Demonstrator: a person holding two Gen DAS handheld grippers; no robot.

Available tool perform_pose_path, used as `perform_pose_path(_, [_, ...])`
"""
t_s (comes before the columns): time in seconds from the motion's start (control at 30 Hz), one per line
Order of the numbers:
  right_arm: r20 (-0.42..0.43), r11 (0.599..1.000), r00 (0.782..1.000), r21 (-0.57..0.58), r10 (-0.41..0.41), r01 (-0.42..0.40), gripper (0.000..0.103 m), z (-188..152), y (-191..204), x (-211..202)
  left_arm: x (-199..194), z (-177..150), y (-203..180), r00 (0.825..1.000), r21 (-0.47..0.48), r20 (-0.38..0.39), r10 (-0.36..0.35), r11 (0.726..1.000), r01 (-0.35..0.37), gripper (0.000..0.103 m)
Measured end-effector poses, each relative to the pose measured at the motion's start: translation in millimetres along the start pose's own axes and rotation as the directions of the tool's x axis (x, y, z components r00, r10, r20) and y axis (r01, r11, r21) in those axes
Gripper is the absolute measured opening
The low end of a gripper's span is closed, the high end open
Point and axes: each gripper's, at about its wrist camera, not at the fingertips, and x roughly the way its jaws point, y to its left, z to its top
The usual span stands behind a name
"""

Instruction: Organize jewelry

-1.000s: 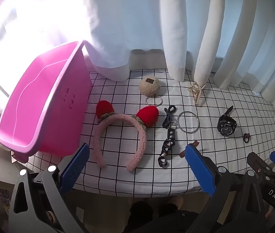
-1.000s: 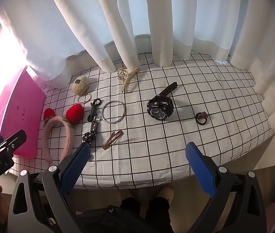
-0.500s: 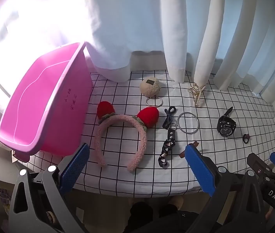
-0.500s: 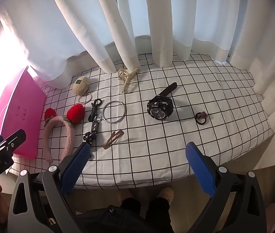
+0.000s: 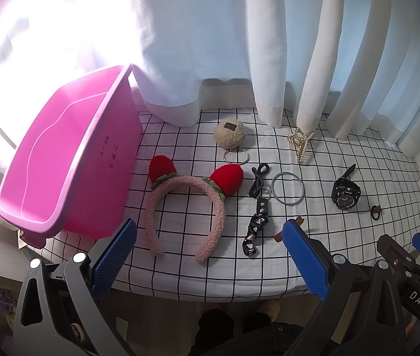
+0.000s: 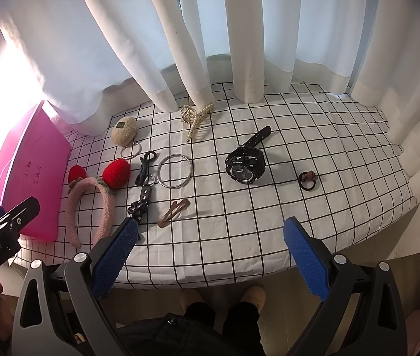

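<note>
Left gripper (image 5: 208,253) wide open and empty: lower over pink headband (image 5: 186,204), clamp band, lift into pink bin (image 5: 61,160).

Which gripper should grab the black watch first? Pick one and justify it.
Right. The right gripper is open and faces the black watch almost head-on, while in the left gripper's view the watch lies far right, past the headband.

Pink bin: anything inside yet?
Pink bin: the visible inner walls and floor show no jewelry. Its near rim hides the closest strip of floor, so that part cannot be checked.
</note>
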Motion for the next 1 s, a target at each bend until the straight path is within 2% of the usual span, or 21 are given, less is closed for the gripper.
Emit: perform_pose_path(1.0, [-0.003,1.000,1.000,-0.001,0.008,-0.008,0.094,-0.8,-1.0,5.1,1.2,-1.5,2.7,1.000,-0.002,0.007,0.002,1.000,-0.001,0.097])
